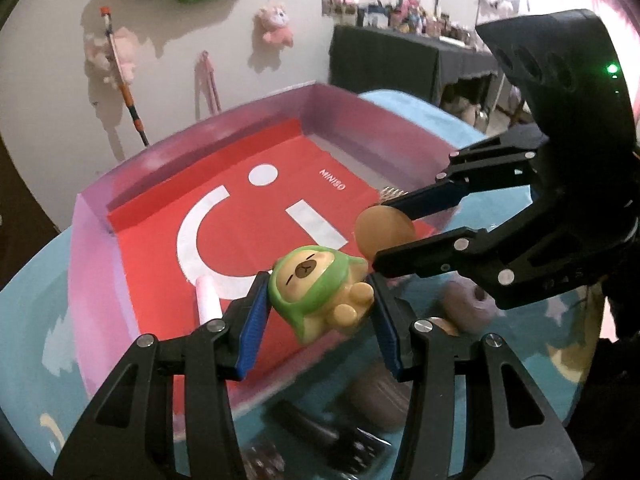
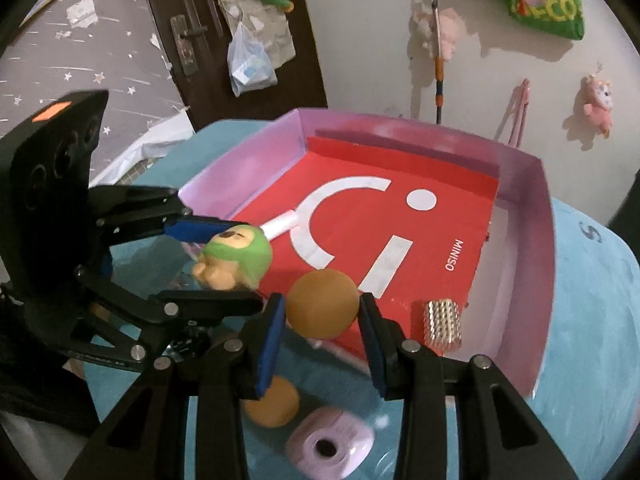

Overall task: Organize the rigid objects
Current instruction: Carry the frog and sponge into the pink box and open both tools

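My left gripper [image 1: 320,300] is shut on a green-hooded bear figurine [image 1: 316,292], held in the air over the near edge of a pink box [image 1: 96,248] with a red bottom. The same figurine [image 2: 232,260] and left gripper [image 2: 224,264] show at the left of the right wrist view. My right gripper [image 2: 322,320] is shut on an orange ball [image 2: 322,304] above the box's near rim; that ball [image 1: 384,232] and right gripper [image 1: 390,236] appear in the left wrist view too. A white cylinder [image 1: 208,300] lies inside the box, and a studded gold roller [image 2: 442,326] lies at its corner.
On the blue tabletop [image 2: 580,360] in front of the box lie a second orange ball [image 2: 272,402], a lilac toy camera [image 2: 328,446], a dark comb [image 1: 320,436] and a brownish round object [image 1: 468,306]. Plush toys hang on the wall [image 1: 276,24] behind.
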A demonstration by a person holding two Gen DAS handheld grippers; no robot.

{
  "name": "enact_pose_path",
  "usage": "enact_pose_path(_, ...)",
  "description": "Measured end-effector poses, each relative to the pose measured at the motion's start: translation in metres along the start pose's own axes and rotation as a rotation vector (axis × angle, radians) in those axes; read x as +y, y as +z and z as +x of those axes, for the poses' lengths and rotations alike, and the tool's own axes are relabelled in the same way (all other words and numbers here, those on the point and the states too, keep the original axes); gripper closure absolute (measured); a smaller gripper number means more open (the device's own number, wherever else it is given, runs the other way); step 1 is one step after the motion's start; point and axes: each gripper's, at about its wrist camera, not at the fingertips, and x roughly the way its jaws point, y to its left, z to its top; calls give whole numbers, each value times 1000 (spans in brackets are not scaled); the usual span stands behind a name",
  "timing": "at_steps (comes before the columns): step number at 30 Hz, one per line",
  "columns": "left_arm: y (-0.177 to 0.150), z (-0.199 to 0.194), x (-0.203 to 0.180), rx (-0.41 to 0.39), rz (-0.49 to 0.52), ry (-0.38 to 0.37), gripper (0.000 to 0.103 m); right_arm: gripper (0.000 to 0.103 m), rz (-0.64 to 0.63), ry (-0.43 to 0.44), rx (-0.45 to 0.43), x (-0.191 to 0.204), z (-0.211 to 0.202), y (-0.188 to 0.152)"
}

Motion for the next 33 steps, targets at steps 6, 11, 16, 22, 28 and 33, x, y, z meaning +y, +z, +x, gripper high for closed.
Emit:
enact_pose_path(6,5,25,8,70,41,-12,57,63,-31,-17,88,-12,27,5)
enact_pose_path(11,7,39,14,116,50,-14,57,63,-55,-34,143,-20,40,9)
enact_pose_path(16,7,45,16,141,53,-22,57,63,-72,-25,180,-22,48,12)
enact_pose_path(22,5,50,20,157,23,-46,57,63,-82,-24,193,-20,50,15)
enact_pose_path(28,4,50,20,154,20,-46,57,63,-76,-15,203,-20,52,16)
enact_pose_path(33,4,49,21,151,14,-52,57,62,-72,-19,213,-20,56,16)
